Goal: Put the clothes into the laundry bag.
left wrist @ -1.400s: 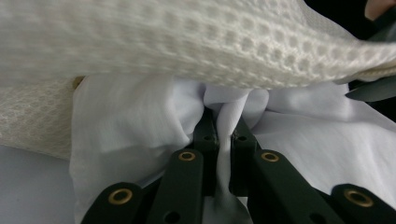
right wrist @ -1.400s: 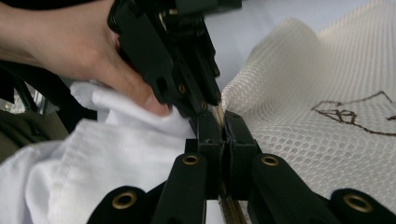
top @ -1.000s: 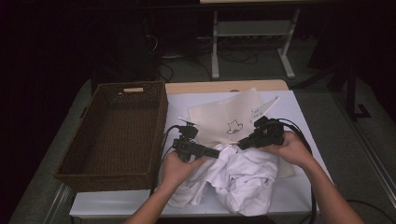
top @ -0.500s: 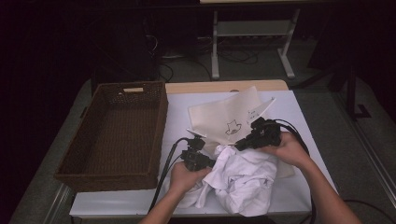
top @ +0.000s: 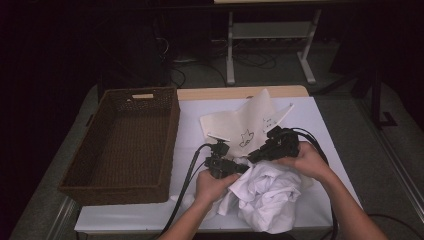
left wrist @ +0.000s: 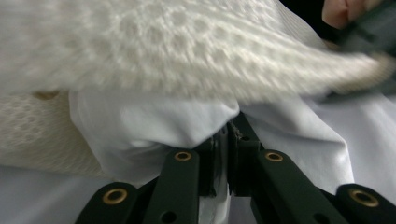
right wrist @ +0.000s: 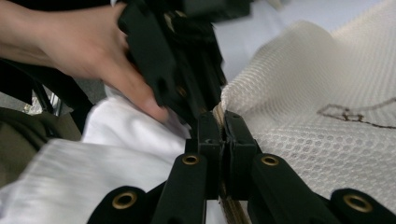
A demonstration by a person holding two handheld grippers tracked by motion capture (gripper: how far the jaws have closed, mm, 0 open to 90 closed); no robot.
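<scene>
A: Where were the two grippers recorded in the high view?

B: Both were found at about five o'clock of the table [top: 320,115], tips close together. The left gripper [top: 243,169] was carried in the left hand [top: 212,185], forearm entering from six o'clock and angled toward one o'clock. The right gripper [top: 251,156] was carried in the right hand [top: 306,159], forearm entering from five o'clock, wrist bent so the tool pointed toward nine o'clock.

A: State of the left claw?

B: Its jaws had just been closing. In the left gripper view they were seen nearly together, clenched on a fold of the white garment [left wrist: 154,119], with the mesh laundry bag [left wrist: 187,46] stretched above at twelve o'clock.

A: And the right claw?

B: Clenched. In the right gripper view the pads were pressed on the edge of the mesh laundry bag [right wrist: 299,98], the netting spread toward three o'clock. The left hand [right wrist: 88,44] and its gripper were noted just beyond, at eleven o'clock.

A: Location of the garment and bag?

B: The white garment [top: 267,195] was bunched at five o'clock of the table, under both hands. The mesh laundry bag [top: 240,122] lay just beyond it, toward twelve o'clock, its near edge lifted. A wicker basket [top: 167,130] stood at nine o'clock, apart from both.
</scene>
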